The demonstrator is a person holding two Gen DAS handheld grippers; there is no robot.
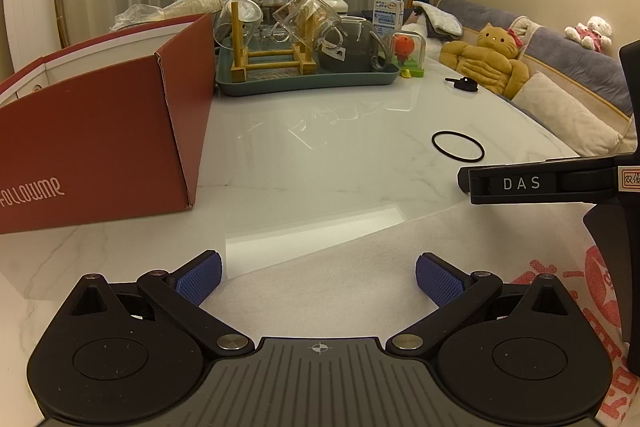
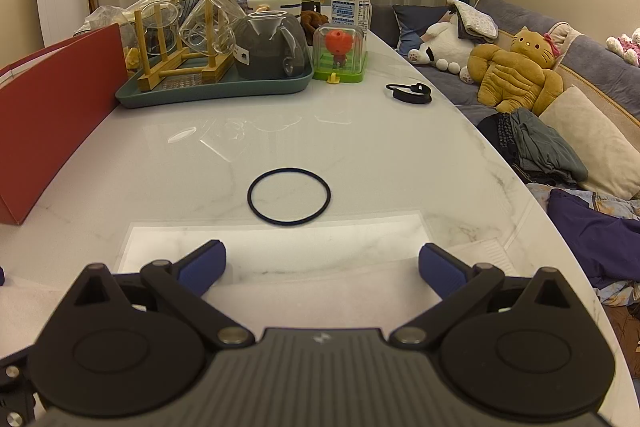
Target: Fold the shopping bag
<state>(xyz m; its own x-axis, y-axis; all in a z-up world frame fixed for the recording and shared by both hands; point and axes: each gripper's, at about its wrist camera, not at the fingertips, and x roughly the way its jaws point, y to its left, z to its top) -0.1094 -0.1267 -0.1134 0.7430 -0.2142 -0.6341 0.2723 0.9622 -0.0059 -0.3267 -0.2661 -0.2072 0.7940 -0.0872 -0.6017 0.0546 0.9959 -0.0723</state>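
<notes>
A white shopping bag [image 1: 400, 259] with red print [image 1: 600, 287] lies flat on the marble table at the near edge. My left gripper [image 1: 319, 277] hovers low over the bag's left part, its blue pads wide apart and nothing between them. The other gripper's black side, lettered DAS [image 1: 520, 183], reaches in from the right above the bag. In the right wrist view my right gripper [image 2: 322, 267] is open and empty over the bag's white surface [image 2: 320, 307].
A red FOLLOWME paper box [image 1: 92, 139] stands at the left. A black rubber ring [image 2: 289, 197] lies just beyond the bag. A teal tray [image 2: 216, 91] of glassware, a milk carton [image 2: 350, 7] and a toy dome [image 2: 340, 55] fill the far end. A sofa [image 2: 592, 75] borders the table's right edge.
</notes>
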